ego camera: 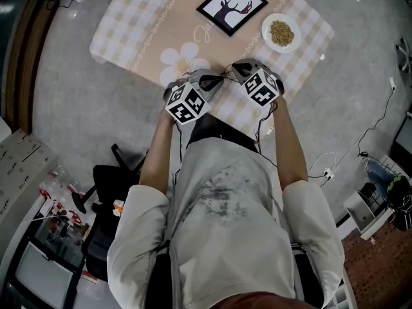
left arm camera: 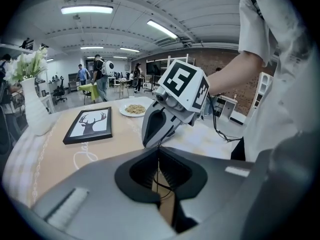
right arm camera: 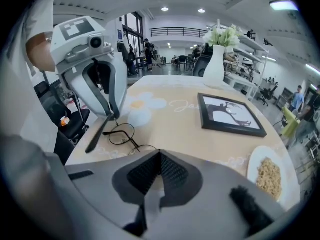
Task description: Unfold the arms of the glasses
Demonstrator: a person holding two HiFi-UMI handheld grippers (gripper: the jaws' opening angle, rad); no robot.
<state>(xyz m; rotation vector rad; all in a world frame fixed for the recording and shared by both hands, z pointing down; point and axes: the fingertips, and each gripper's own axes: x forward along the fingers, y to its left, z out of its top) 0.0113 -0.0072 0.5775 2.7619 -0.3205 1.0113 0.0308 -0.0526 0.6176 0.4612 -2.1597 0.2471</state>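
Thin black wire-rimmed glasses (ego camera: pixel 217 78) lie at the near edge of the table (ego camera: pixel 148 31), between my two grippers. In the right gripper view one round lens (right arm camera: pixel 122 134) rests on the cloth, and a black arm (right arm camera: pixel 99 133) slants from it toward the table edge. My left gripper (right arm camera: pixel 114 115) is shut on that arm close to the lens. A thin dark wire shows between its closed jaws (left arm camera: pixel 159 156). My right gripper (right arm camera: pixel 159 156) is shut on the frame's other side, so the second lens is mostly hidden under it. The two gripper tips nearly meet.
A framed deer picture (ego camera: pixel 232 6) and a white plate of grain (ego camera: pixel 281 32) sit farther back on the checked cloth. A white vase with flowers (right arm camera: pixel 215 66) stands at the far end. A black chair (ego camera: pixel 106 172) is beside the person.
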